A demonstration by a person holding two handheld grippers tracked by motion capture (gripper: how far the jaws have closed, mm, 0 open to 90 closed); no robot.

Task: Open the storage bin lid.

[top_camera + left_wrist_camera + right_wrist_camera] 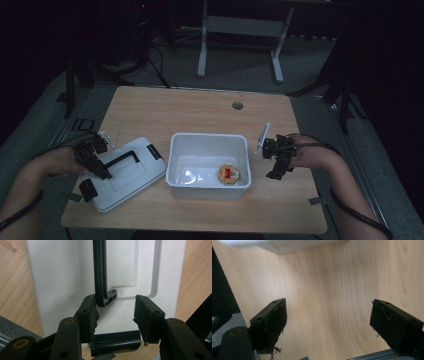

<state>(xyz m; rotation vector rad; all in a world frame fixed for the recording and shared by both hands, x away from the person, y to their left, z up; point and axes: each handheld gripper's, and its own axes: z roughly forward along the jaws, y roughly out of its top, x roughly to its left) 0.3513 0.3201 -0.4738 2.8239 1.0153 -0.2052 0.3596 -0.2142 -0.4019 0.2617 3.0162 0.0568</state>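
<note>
A white bin [207,136] stands mid-table with a round tan item with a red label [228,174] on its floor. Left of it lies the bin's white lid [135,177] with a black handle [125,157] and black latches. My left gripper [103,173] hovers over the lid's near end. In the left gripper view this gripper [116,313] is open, and the handle's end [106,300] sits by its left jaw's tip. My right gripper [276,173] is right of the bin, and the same gripper [328,322] is wide open over bare wood.
A black latch [115,342] on the lid's edge lies just under the left jaws. The bin's blurred white edge [287,245] crosses the top of the right gripper view. The wooden table [200,107] has a round cable hole [237,105] at the back.
</note>
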